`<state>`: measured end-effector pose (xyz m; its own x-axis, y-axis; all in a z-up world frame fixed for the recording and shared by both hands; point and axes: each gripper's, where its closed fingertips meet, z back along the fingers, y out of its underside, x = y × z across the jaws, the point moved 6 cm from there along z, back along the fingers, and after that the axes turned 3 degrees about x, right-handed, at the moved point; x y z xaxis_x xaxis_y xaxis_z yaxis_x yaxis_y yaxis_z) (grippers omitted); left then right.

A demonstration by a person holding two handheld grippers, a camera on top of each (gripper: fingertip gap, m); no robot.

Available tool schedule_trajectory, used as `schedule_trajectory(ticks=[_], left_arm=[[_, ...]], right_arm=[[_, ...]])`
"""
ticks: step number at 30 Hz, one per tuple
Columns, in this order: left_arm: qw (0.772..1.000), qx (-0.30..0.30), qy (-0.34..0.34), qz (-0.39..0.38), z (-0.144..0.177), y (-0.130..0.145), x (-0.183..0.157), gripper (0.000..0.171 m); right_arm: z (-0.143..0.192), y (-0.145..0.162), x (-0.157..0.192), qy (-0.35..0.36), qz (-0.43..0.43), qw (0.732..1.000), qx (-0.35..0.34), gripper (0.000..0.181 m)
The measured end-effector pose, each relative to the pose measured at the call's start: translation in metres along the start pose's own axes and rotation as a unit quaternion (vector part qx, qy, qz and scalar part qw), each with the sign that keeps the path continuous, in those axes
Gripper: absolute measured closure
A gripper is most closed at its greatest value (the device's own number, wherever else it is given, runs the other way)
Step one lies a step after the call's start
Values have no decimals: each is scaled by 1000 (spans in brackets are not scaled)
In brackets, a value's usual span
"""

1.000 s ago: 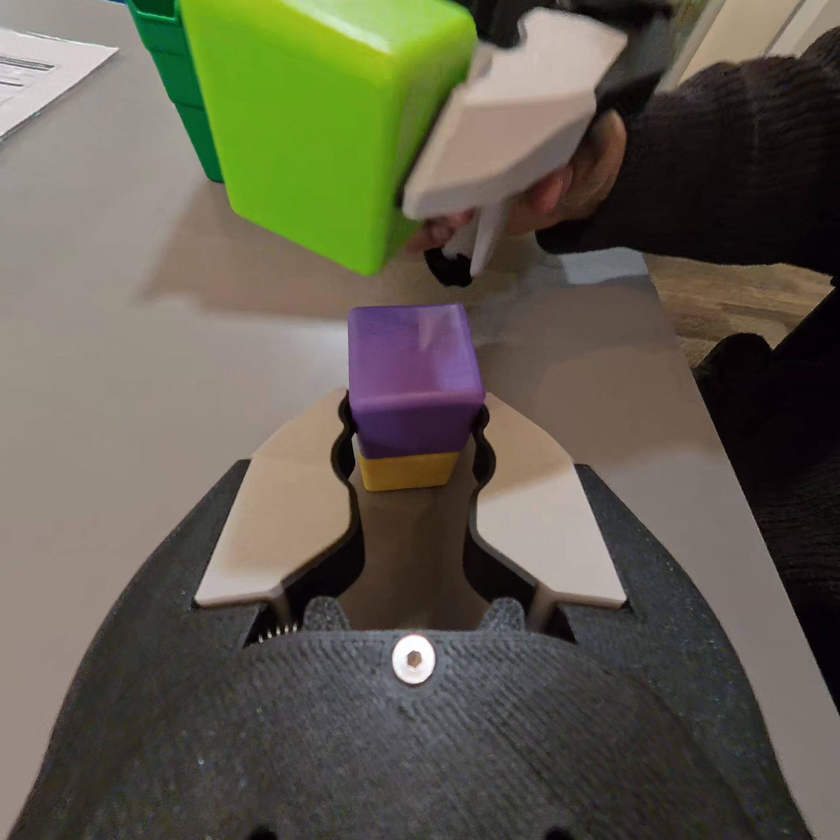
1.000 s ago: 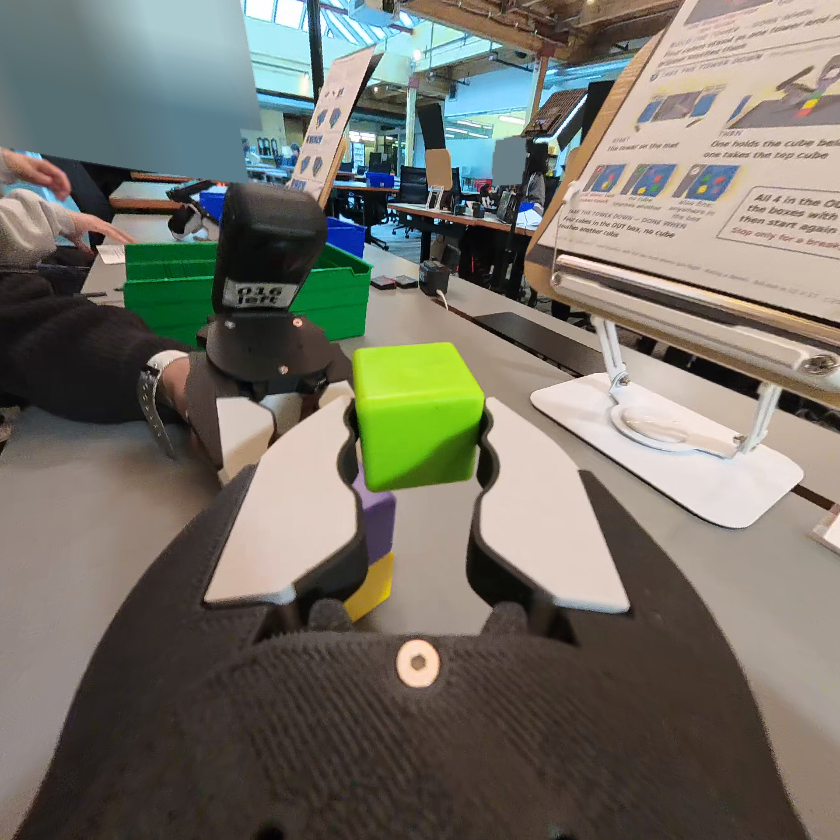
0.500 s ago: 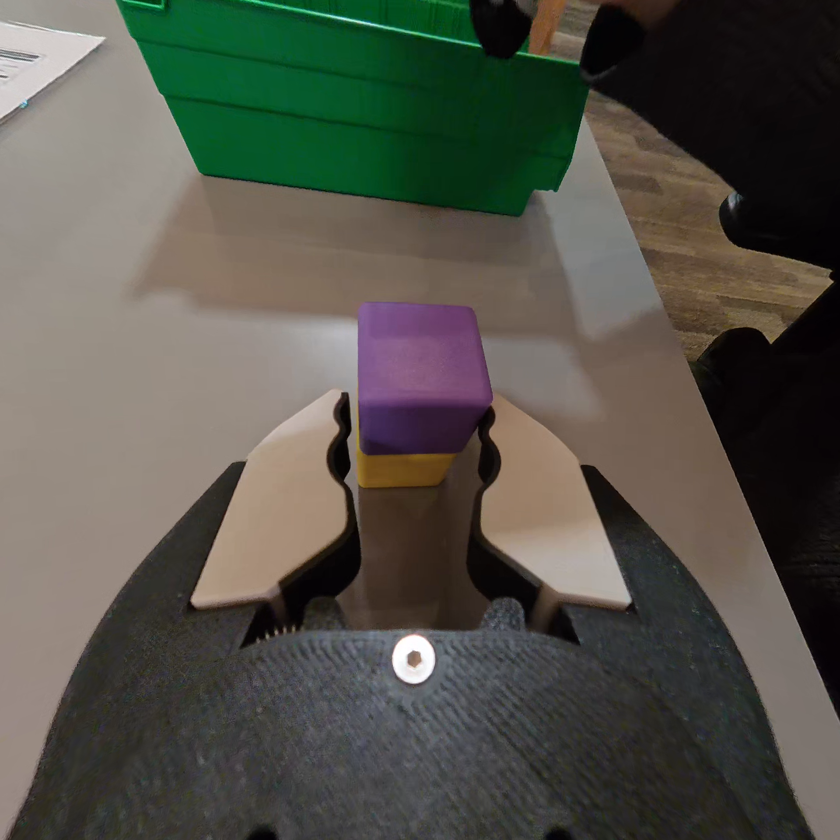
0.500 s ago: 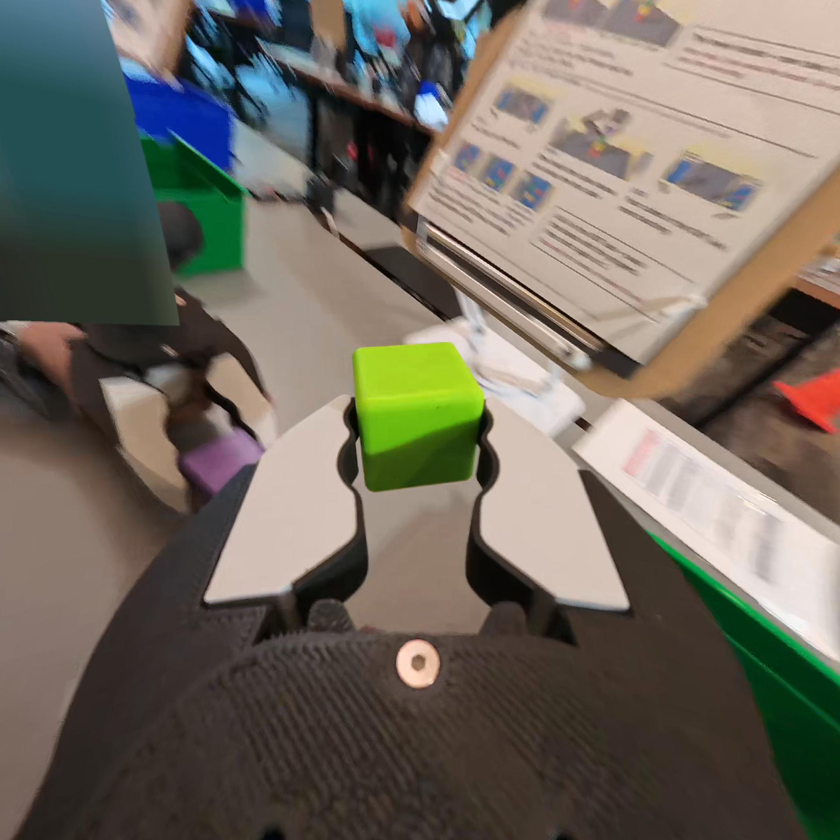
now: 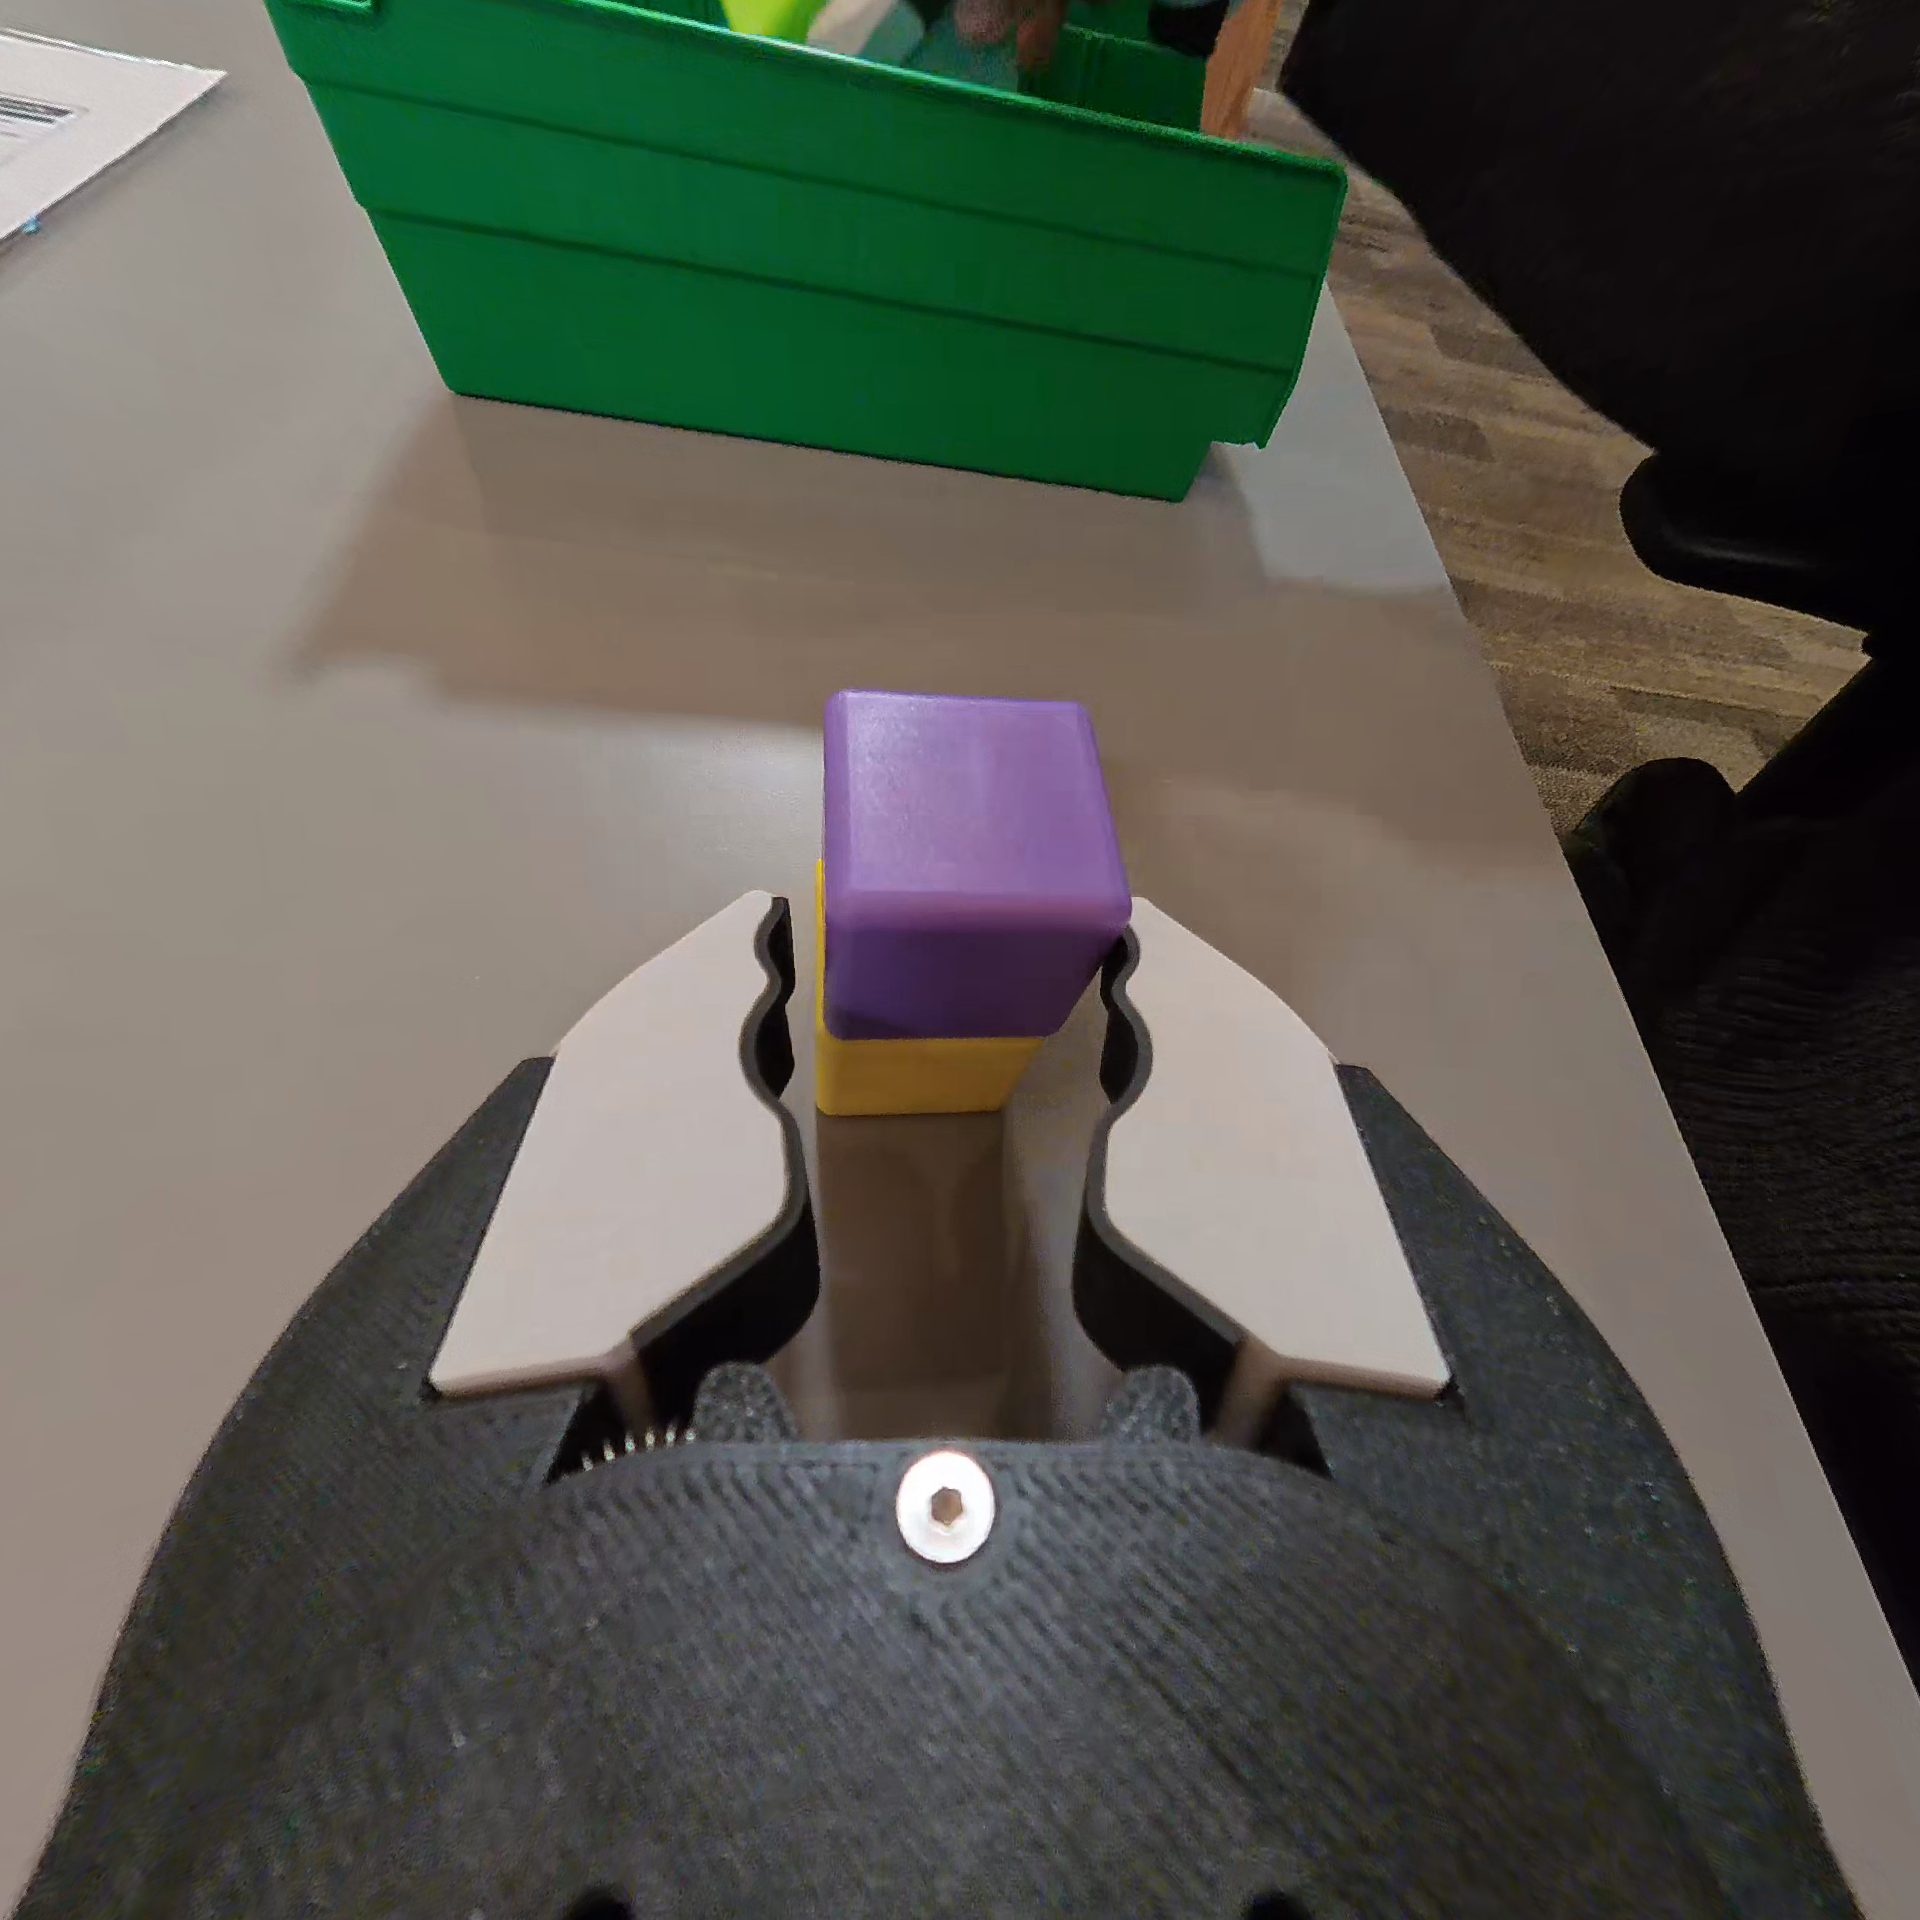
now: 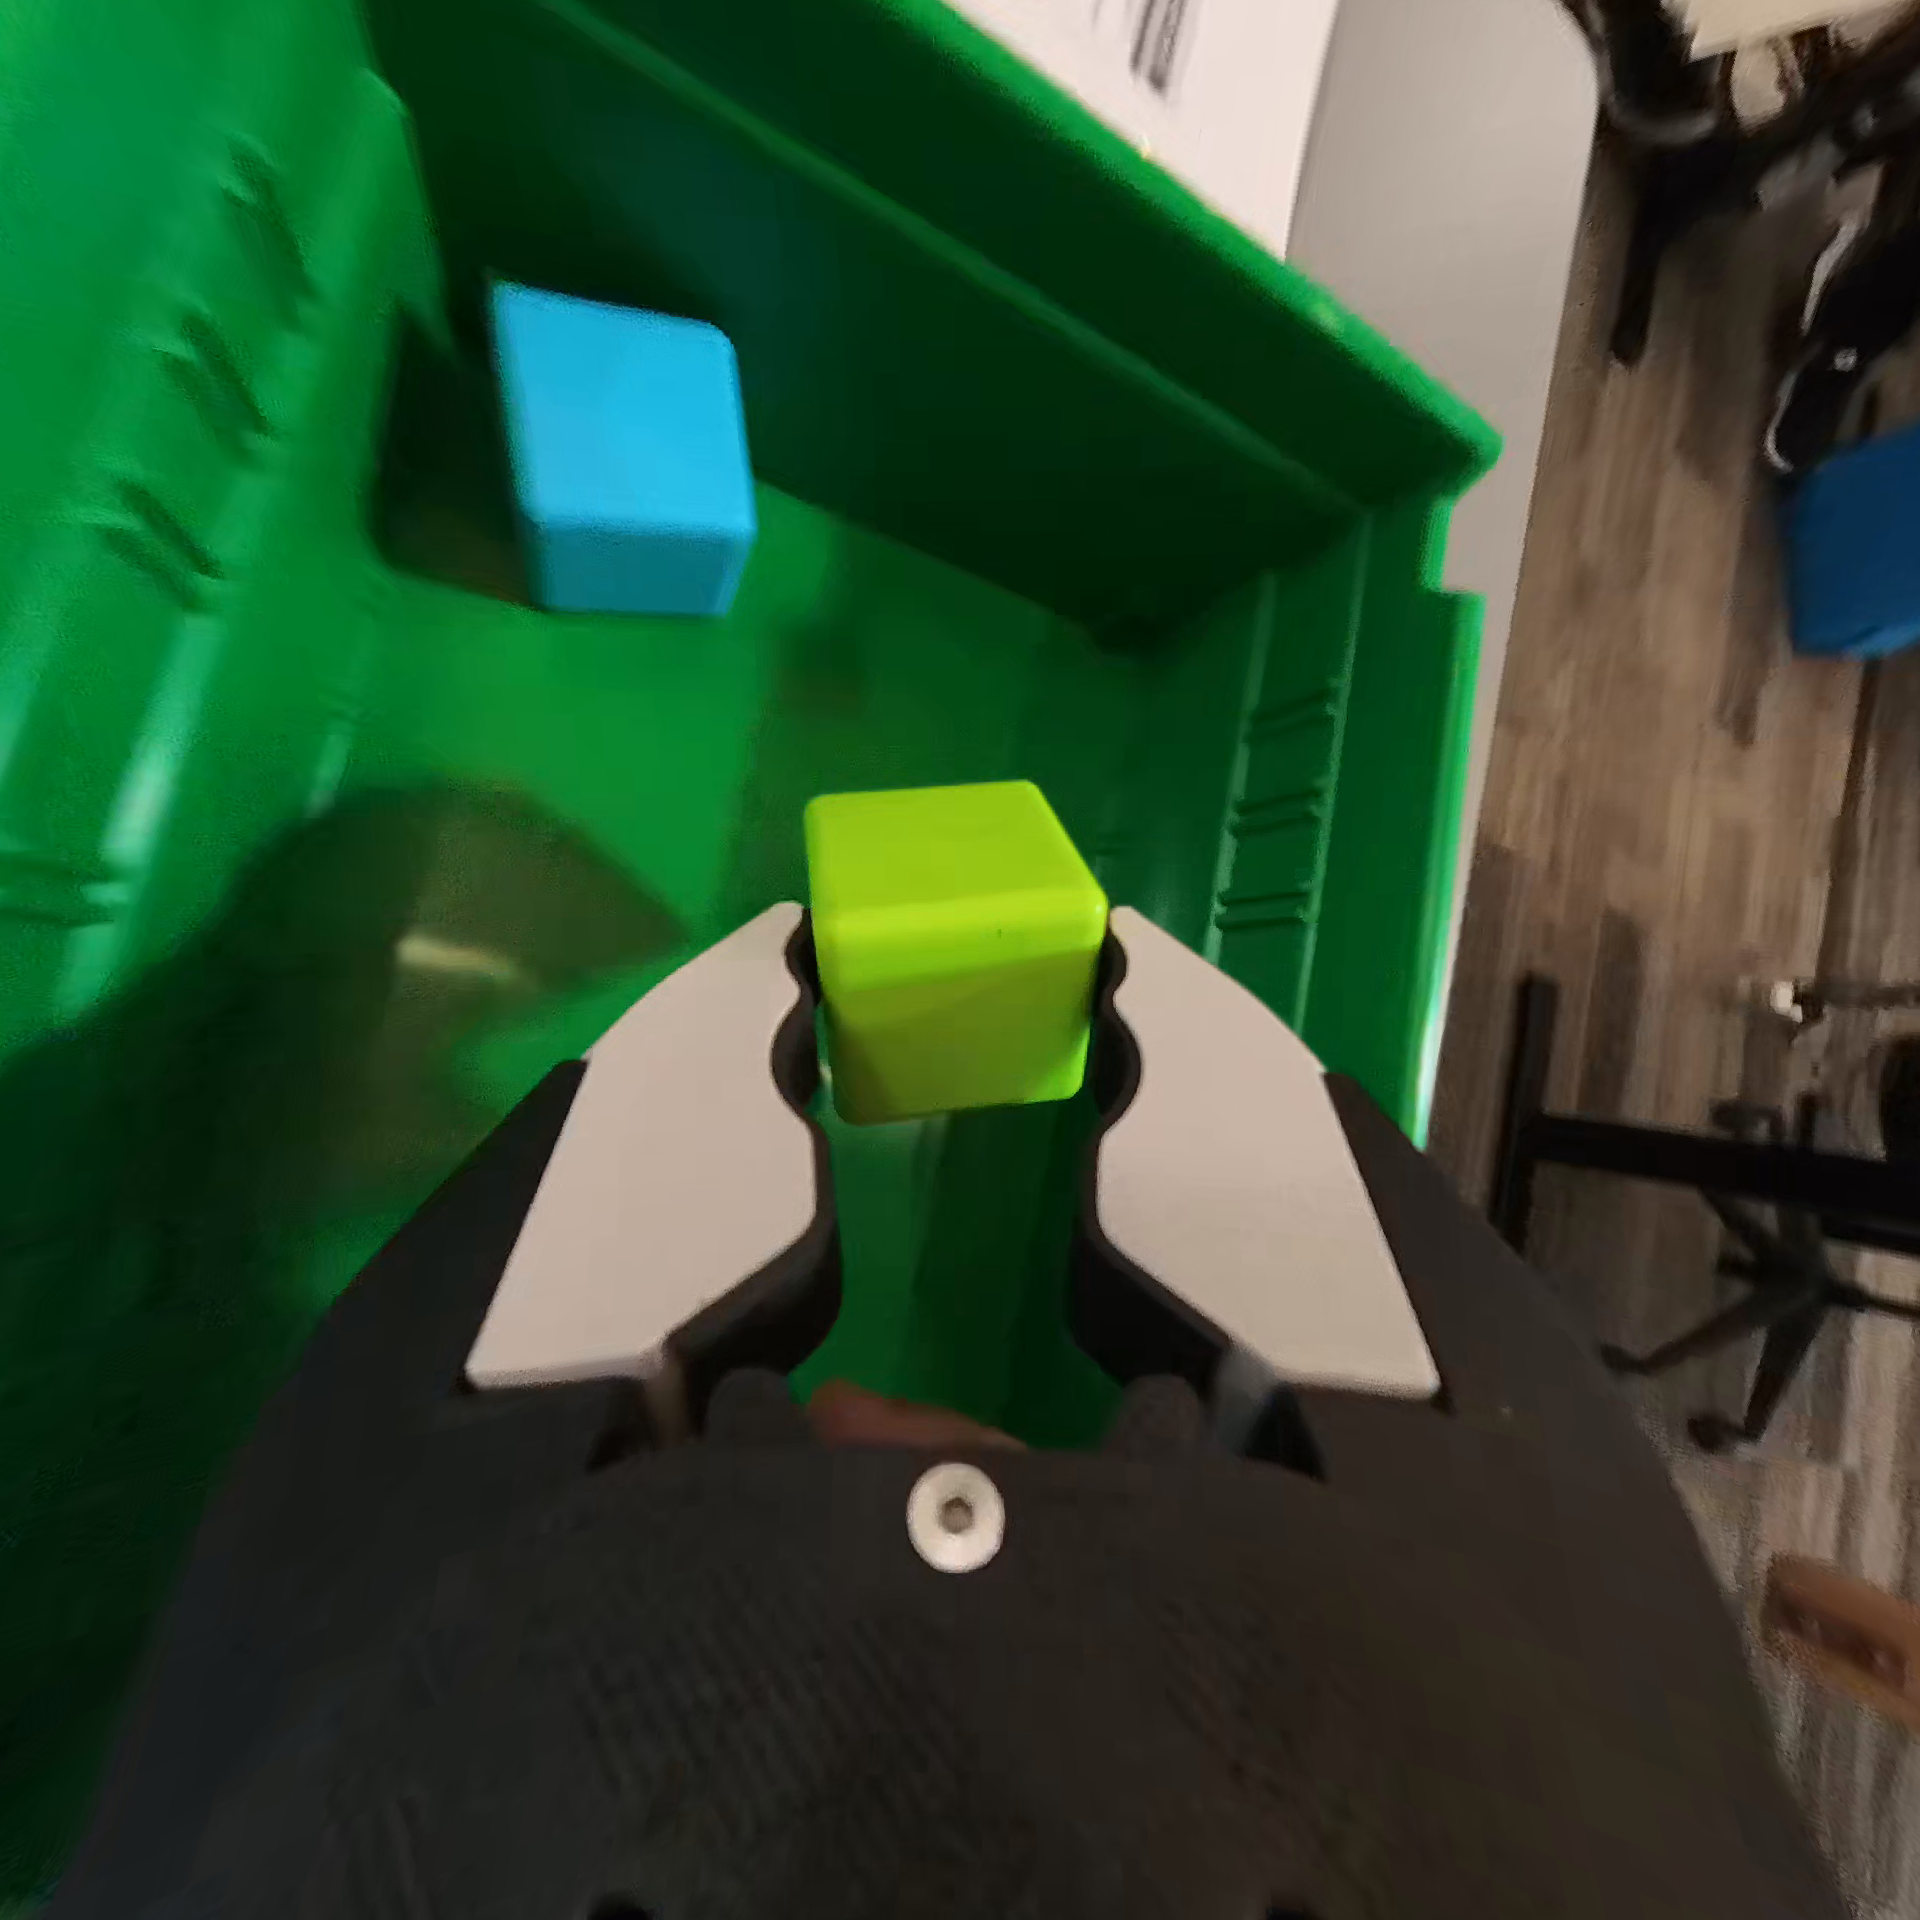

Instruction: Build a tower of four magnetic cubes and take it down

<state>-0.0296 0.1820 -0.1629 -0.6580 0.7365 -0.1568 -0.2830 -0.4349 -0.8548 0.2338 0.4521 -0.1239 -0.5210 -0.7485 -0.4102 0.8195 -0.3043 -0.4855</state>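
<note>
In the left wrist view a purple cube [image 5: 966,862] sits slightly skewed on a yellow cube [image 5: 920,1075] on the grey table [image 5: 416,779]. My left gripper [image 5: 954,914] is open around this stack. Its left finger stands clear of the cubes and its right fingertip [image 5: 1132,925] is at the purple cube's corner. In the right wrist view my right gripper [image 6: 956,920] is shut on a lime green cube [image 6: 951,956] and holds it above the inside of a green bin [image 6: 935,343]. A blue cube [image 6: 623,457] lies on the bin's floor.
The green bin [image 5: 831,312] stands on the table beyond the stack. A white paper [image 5: 62,125] lies at the far left. The table's edge runs down the right, with wood floor and dark chair parts beyond. A blue object [image 6: 1860,551] is on the floor. About 35 cm separates my left fingertips from my right.
My left gripper has opened off the purple cube, which now sits skewed. My right gripper has carried the lime cube away from the stack and over into the green bin.
</note>
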Motion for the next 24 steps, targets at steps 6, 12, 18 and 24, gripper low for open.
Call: schedule_trajectory(ticks=[6,12,18,24], left_arm=[[1000,3,2,-2,-1,0,-1,115],[1000,12,0,-16,-2,1,-3,115],[1000,13,-1,-17,-2,1,-3,113],[1000,8,-6,-7,-1,1,-1,108]], right_arm=[[-30,14,-10,18,-13,999,38,129],[-40,26,-11,32,1,997,72,130],[-31,18,-15,59,-6,997,41,111],[23,-26,1,40,9,995,-92,113]])
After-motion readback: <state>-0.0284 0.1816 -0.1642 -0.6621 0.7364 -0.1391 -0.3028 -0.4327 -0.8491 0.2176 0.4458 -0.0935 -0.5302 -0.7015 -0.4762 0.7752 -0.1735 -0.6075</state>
